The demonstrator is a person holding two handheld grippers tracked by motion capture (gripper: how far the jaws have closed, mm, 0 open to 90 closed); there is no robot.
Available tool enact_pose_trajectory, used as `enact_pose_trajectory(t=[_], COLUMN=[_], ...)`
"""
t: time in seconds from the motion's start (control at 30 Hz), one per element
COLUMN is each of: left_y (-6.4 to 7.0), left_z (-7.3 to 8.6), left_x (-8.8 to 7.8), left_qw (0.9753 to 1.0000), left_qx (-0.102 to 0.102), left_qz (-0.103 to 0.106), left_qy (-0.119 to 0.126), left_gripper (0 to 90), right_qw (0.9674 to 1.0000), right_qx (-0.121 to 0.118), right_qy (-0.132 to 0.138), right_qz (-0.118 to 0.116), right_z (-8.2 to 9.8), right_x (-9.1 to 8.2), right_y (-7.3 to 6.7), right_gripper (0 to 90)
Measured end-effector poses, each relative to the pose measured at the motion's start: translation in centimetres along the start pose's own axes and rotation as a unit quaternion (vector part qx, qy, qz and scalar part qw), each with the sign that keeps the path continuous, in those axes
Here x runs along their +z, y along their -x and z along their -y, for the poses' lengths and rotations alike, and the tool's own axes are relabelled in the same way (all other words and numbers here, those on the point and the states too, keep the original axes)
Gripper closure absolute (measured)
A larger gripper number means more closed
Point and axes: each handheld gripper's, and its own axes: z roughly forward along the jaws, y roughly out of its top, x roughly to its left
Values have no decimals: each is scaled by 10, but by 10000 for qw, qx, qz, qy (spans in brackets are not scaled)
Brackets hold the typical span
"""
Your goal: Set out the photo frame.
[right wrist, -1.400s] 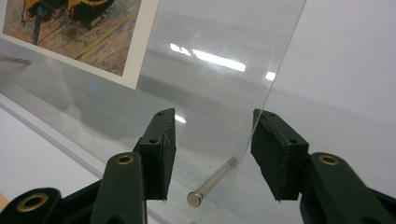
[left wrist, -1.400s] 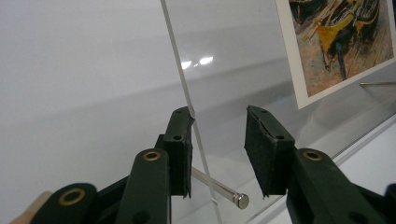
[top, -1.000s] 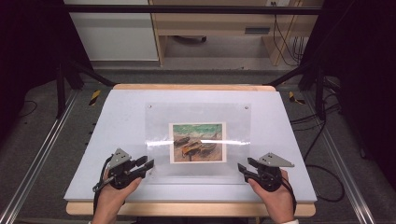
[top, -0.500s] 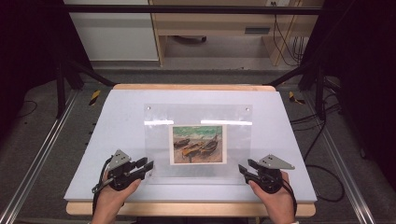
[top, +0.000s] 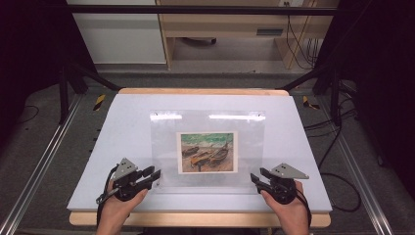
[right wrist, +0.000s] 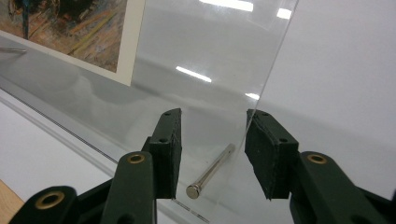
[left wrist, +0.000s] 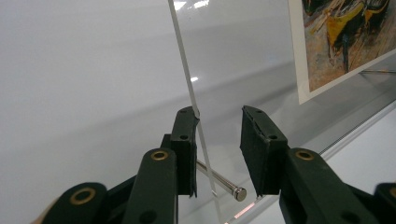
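jaws straddle the acrylic frame (top: 208, 149) side edges, unclosed.

lab, aluminium rails (top: 44, 161), floor cables (top: 342, 142)

Left claw (top: 155, 175) spread wide, right claw (top: 255, 177) likewise; hands low, tips facing inward.

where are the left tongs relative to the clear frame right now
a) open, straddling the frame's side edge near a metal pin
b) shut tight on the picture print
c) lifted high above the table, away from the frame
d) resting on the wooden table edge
a: in the left gripper view the left tongs stand open with the clear frame edge running between the jaws, above a metal pin.
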Motion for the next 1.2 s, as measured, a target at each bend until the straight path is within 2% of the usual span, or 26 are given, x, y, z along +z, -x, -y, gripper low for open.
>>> enact_pose_trajectory(t=[1.2], left_y=[2], left_z=[4], left_x=[-2], left_qw=[10000], left_qx=[39], left_qz=[-10], left_qy=[-45], left_gripper=[664], right_qw=[10000], right_qx=[-60], right_qy=[-26], right_qz=[23], right_z=[3], right_x=[-1], right_y=[-3], right_gripper=[577])
